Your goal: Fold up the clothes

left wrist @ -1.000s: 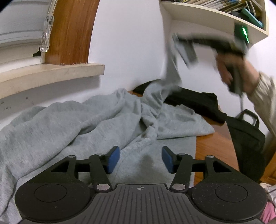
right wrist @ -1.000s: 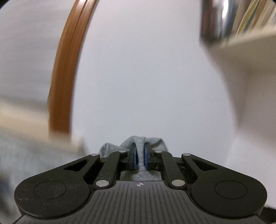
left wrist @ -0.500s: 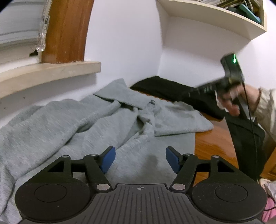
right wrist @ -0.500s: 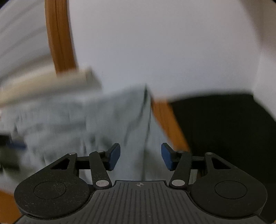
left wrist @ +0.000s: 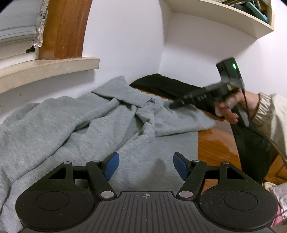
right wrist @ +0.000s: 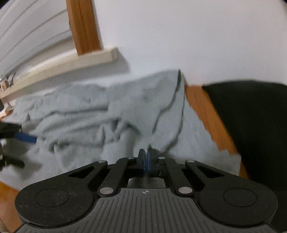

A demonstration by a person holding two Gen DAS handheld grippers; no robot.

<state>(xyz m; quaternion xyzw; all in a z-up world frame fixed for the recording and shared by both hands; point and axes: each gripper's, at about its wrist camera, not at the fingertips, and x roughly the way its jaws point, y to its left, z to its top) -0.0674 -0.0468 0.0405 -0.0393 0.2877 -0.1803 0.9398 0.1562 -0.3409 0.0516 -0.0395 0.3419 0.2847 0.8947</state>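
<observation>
Clenched on a small pinch of the grey garment (right wrist: 111, 114), the right claw (right wrist: 146, 157) works near the surface's (left wrist: 213, 143) back edge; the left claw (left wrist: 144, 165) hovers released above the rumpled cloth. So thin a bite could slip, dropping the fold onto the black clothing (right wrist: 251, 116) beside it.

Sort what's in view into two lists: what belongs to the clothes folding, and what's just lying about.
Belongs to the job:
- crumpled grey sweatshirt
- left gripper, open over it
- right gripper, shut on a pinch of its fabric

Just lying about:
- black garment by the wall
- black bag
- wall shelf
- windowsill
</observation>
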